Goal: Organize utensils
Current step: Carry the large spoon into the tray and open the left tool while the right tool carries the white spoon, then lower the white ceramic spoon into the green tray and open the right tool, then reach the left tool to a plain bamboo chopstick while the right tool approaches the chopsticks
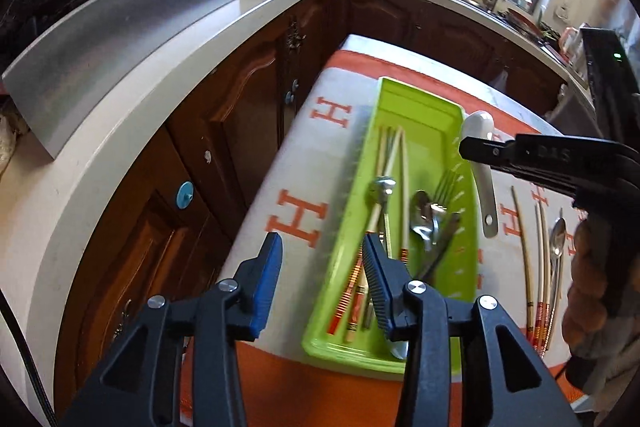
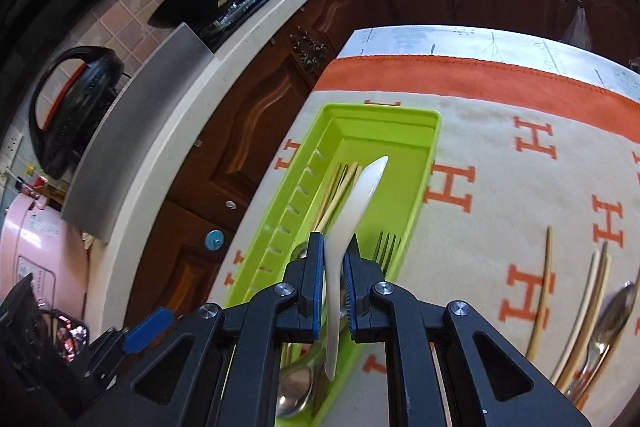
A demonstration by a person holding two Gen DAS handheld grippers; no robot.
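Had the white ceramic spoon (image 2: 360,203) clamped edge-on in the right gripper (image 2: 333,279) over the green utensil tray (image 2: 424,163), left gripper (image 1: 322,283) spread and empty by its near end, so could've easily slipped and chipped on the forks (image 2: 387,247).

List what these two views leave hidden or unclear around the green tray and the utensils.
- Left wrist view: the near ends of the utensils in the green tray are covered by a finger of the left gripper.
- Right wrist view: the white spoon handle is hidden between the right gripper pads.
- Right wrist view: the loose chopsticks and metal spoon are blurred and partly cut off by the gripper body.
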